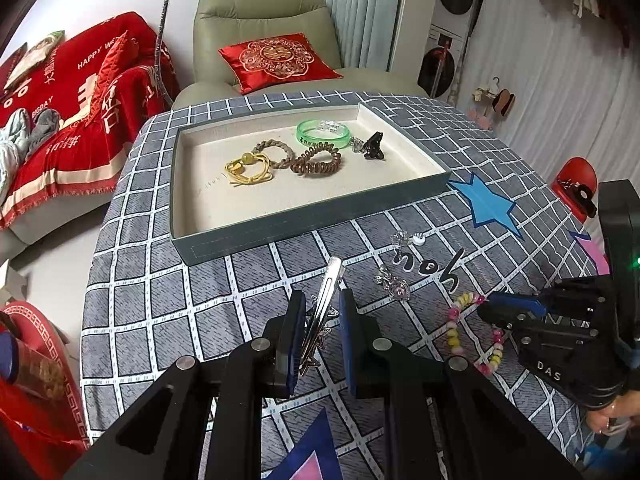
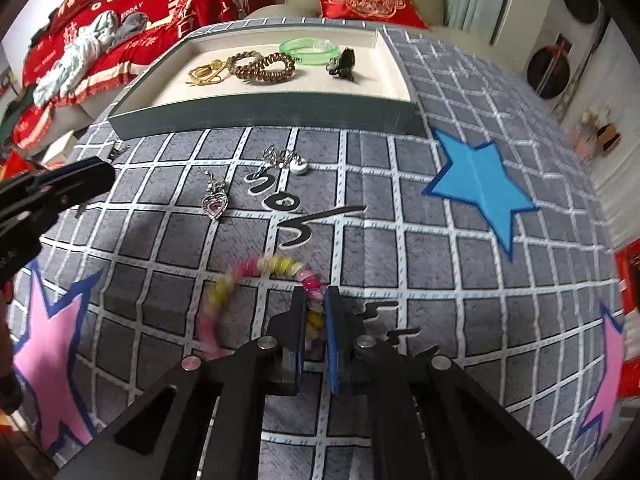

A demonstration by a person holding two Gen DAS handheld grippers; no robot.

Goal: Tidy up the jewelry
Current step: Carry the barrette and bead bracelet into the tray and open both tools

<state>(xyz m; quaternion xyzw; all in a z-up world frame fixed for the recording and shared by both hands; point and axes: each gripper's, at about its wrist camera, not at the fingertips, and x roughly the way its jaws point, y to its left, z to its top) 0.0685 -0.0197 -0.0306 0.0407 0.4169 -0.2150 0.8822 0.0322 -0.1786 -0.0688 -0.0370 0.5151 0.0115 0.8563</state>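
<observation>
My left gripper (image 1: 320,300) is shut on a silver hair clip (image 1: 330,284) with a star ornament, held just above the checked tablecloth. The right gripper (image 2: 316,296) is shut on a pink and yellow bead bracelet (image 2: 280,266), whose loop trails off to the left, blurred. From the left wrist view the right gripper (image 1: 486,306) sits at the right with the bracelet (image 1: 456,328) under it. A heart pendant (image 2: 216,202) and a pearl earring (image 2: 286,160) lie loose on the cloth. Behind them, the grey tray (image 1: 312,220) holds a green bangle (image 1: 323,134), hair ties and a black claw clip (image 1: 374,146).
The table carries a grey checked cloth with a blue star (image 2: 476,188) and pink stars. A red object (image 1: 576,184) stands at the table's right edge. Beyond the tray are a green armchair (image 1: 264,8) with a red cushion and a sofa under a red blanket (image 1: 80,112).
</observation>
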